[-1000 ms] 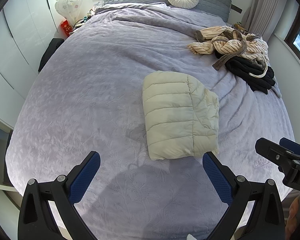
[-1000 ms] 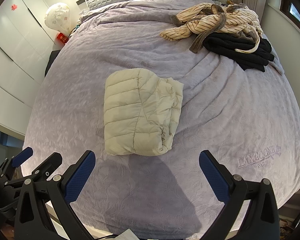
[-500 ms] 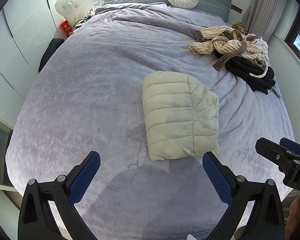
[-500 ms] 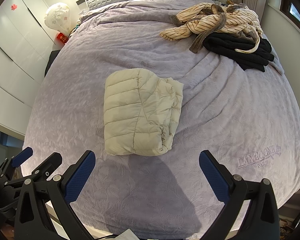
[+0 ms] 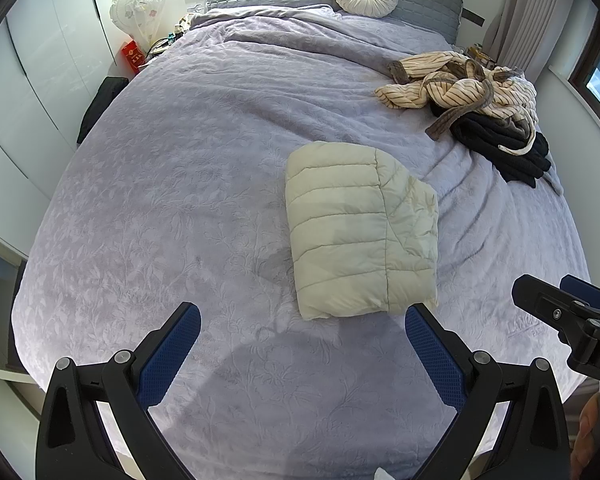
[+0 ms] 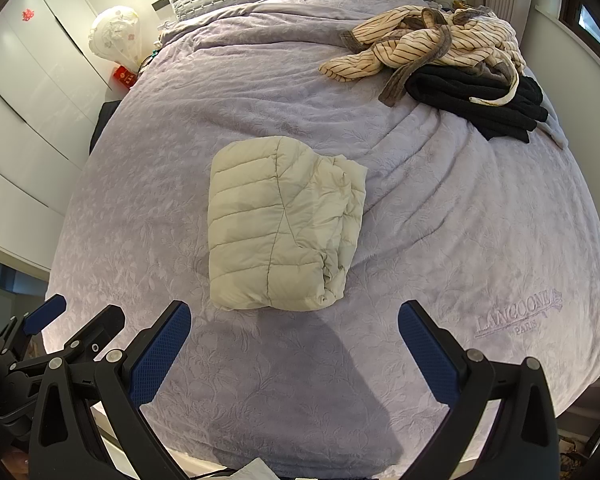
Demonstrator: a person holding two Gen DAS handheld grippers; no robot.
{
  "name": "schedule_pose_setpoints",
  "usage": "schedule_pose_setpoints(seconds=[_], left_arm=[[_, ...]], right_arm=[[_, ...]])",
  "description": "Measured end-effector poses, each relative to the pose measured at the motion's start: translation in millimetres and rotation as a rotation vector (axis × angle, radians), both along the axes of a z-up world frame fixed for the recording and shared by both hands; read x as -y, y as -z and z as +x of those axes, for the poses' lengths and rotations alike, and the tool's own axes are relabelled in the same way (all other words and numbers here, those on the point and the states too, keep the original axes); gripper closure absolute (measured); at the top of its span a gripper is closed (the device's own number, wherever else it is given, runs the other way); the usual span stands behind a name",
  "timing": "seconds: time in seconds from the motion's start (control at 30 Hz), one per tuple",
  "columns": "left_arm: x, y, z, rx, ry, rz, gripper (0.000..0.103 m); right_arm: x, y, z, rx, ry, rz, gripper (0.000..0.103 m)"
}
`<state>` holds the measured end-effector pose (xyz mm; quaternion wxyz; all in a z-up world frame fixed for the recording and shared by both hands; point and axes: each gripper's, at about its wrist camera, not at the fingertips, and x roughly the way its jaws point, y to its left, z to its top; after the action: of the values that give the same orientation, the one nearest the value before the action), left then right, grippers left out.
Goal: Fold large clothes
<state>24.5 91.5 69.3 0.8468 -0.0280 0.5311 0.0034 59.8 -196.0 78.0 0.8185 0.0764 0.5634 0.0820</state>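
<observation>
Folded cream puffer jacket (image 5: 360, 228) on bed (image 5: 180, 200), just beyond left gripper (image 5: 300, 350) and right gripper (image 6: 294, 346); both spread apart, empty. Nothing moved since earlier frames.

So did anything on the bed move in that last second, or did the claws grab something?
Nothing visibly changed. The folded cream puffer jacket lies in the same spot on the bed, and the left claw and right claw hang open and empty.

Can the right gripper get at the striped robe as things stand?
Probably not without moving in: the right gripper hangs open at the foot of the bed, and the striped robe lies far up it. Nothing blocks the way; the folded puffer jacket sits left.
</observation>
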Motion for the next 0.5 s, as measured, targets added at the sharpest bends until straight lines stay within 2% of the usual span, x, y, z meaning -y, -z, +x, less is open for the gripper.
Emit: schedule_pose_setpoints(seconds=[0.5], left_arm=[[-4.3, -4.1, -3.6, 0.024, -0.018, -0.006, 0.001]], right_arm=[[0.2, 0.1, 0.5, -0.003, -0.003, -0.001, 0.000]])
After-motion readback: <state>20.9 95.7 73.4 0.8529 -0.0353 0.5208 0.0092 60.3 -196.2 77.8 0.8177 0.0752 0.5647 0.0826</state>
